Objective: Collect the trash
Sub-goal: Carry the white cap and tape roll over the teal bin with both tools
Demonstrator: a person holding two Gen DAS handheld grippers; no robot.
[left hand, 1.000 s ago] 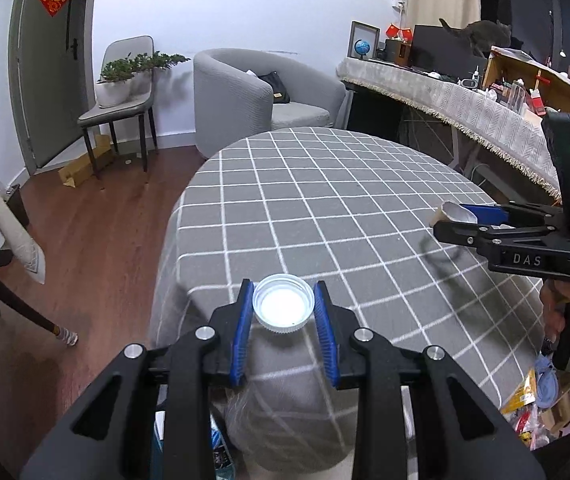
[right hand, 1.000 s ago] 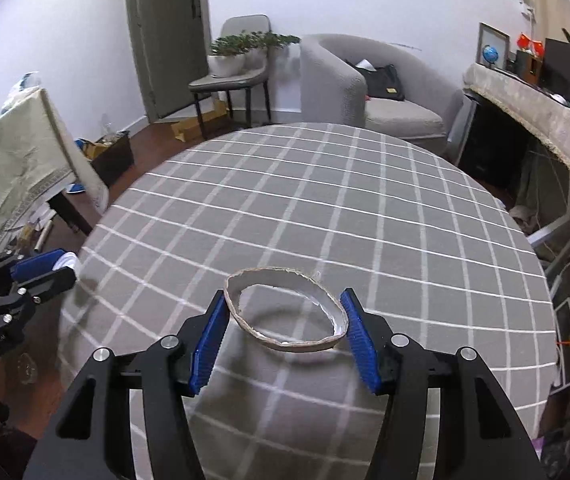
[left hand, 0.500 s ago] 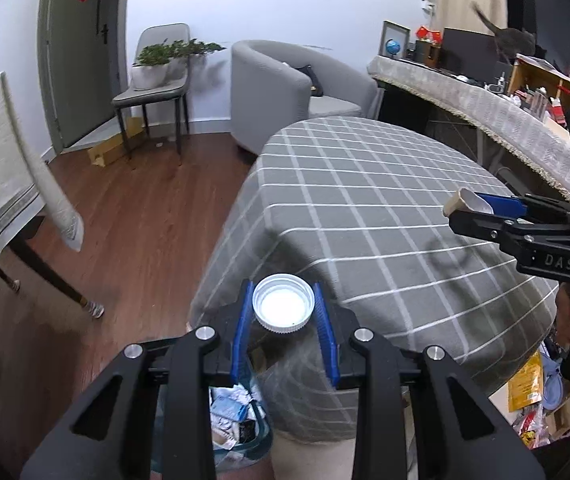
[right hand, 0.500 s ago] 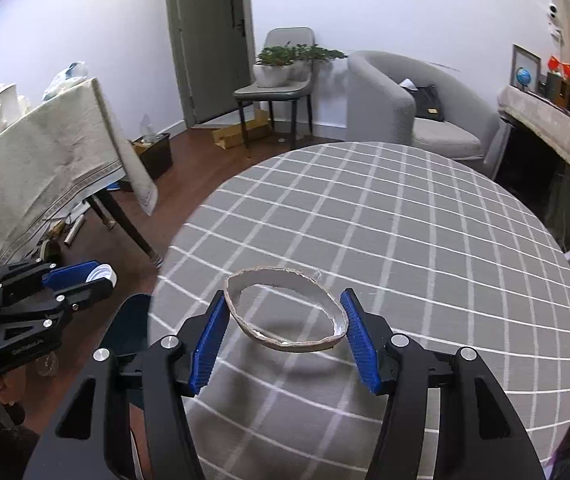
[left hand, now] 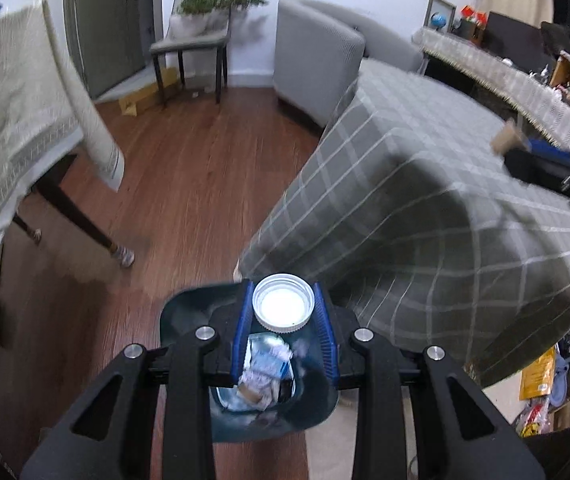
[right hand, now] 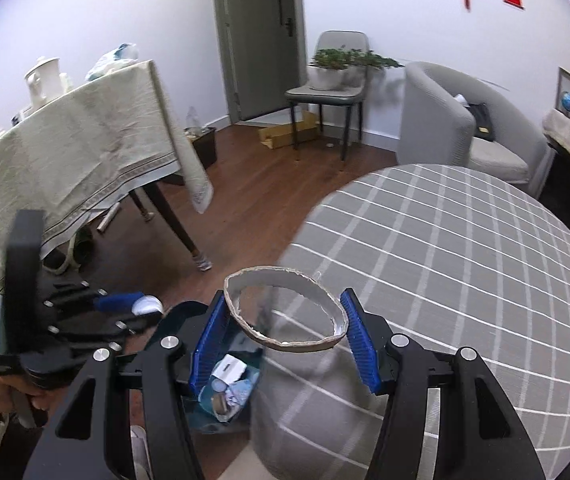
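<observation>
1. The left gripper [left hand: 284,322] is clamping a white bottle cap [left hand: 284,306] between its blue pads. It is hanging directly above the open mouth of the dark trash bin [left hand: 189,312], which is standing on the wooden floor [left hand: 189,184] just beside the near edge of the round table [right hand: 465,248].

2. The right gripper [right hand: 285,332] is clamping a flattened cardboard ring [right hand: 285,310] between its blue pads; the ring is bowing into an oval under the squeeze. This gripper is sitting over the left edge of the table, with the bin showing below and to the left of its fingers.

3. The bin is already holding crumpled paper and small packaging [left hand: 265,364], so part of the collection is judged to be complete.

4. The checked tablecloth is showing no loose trash in either view, which suggests that these 2 pieces are the last ones from the table. The far side of the table is not fully visible, so this is remaining a judgement.

5. Remaining work, as judged:
- the cap is waiting to be released into the bin;
- the ring is needing to be carried the rest of the way over the bin mouth and released.

6. Neither piece is in the bin yet.
</observation>
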